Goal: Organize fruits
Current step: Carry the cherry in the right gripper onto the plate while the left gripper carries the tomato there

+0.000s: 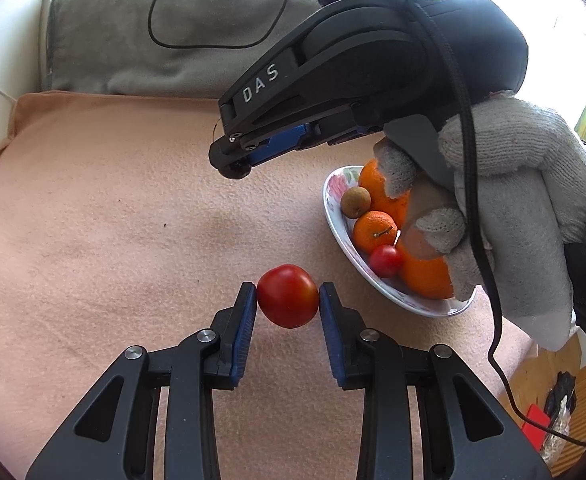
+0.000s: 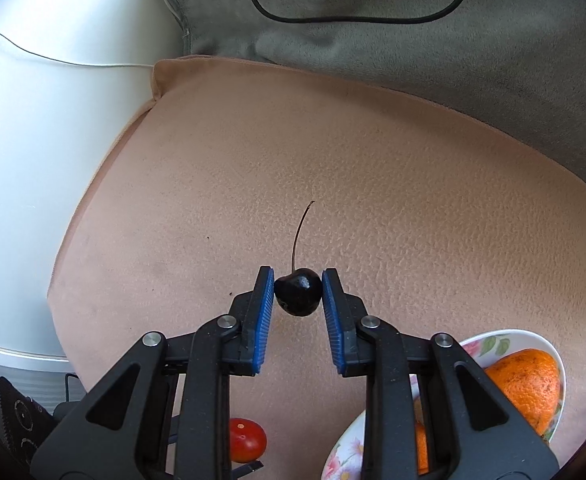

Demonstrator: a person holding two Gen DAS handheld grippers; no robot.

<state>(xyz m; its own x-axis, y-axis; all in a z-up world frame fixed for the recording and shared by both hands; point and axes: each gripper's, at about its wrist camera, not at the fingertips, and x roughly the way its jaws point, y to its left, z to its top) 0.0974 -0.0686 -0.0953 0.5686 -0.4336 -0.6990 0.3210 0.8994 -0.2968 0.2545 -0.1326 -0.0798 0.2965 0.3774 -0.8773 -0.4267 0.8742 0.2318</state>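
Observation:
My left gripper (image 1: 288, 298) is shut on a red tomato (image 1: 288, 295), its blue pads pressing both sides just above the peach cushion (image 1: 113, 220). To its right stands a flowered bowl (image 1: 335, 216) with oranges (image 1: 374, 231), a small brown fruit (image 1: 355, 201) and a small red fruit (image 1: 385, 261). My right gripper (image 2: 298, 292) is shut on a dark cherry (image 2: 297, 291) whose long stem points away from me. In the left wrist view the right gripper (image 1: 235, 164), held by a gloved hand (image 1: 513, 184), hangs over the cushion beside the bowl. The tomato (image 2: 245, 439) and the bowl (image 2: 509, 338) show low in the right wrist view.
A grey cushion (image 1: 173, 48) with a black cable (image 1: 197, 42) on it lies behind the peach one. A white surface (image 2: 53, 140) borders the cushion on the left. Wooden floor with a red object (image 1: 537, 426) shows at lower right.

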